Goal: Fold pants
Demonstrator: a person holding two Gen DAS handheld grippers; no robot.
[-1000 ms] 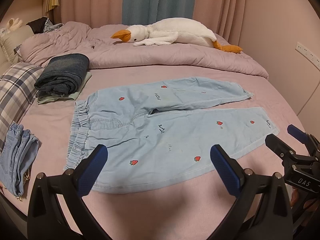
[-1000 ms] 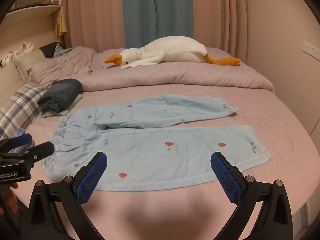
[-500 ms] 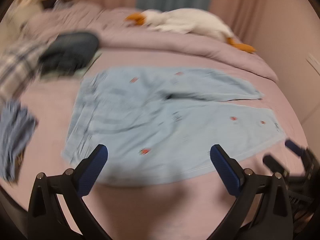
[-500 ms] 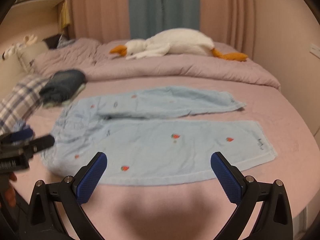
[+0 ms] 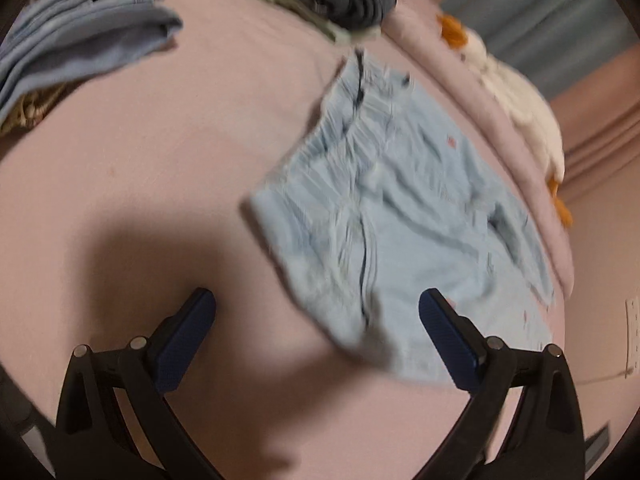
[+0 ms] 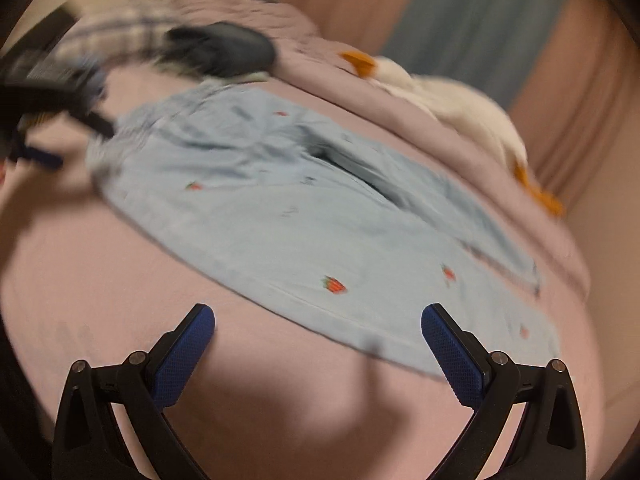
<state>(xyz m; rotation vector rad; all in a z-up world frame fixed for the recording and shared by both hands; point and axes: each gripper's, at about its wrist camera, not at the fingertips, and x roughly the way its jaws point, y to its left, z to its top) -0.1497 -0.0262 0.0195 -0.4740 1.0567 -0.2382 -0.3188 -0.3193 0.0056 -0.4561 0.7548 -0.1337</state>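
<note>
Both wrist views are dim and warm, with a pinkish cast over the bedsheet (image 5: 140, 184) and no glare anywhere. Motion blur smears nearly everything: the pants (image 5: 400, 216) lose their stitching and print in the left view, and in the right view the pants (image 6: 300, 216) keep only a few recognisable red strawberry marks. Beyond the pants the plush goose (image 6: 460, 108) and the curtains (image 6: 480, 20) are soft streaks. A broad, soft-edged shadow lies on the sheet just in front of the pants in each view. The fisheye lens bows the bed strongly and leaves black corners. Only the near blue pads (image 6: 452, 356) look sharp.
</note>
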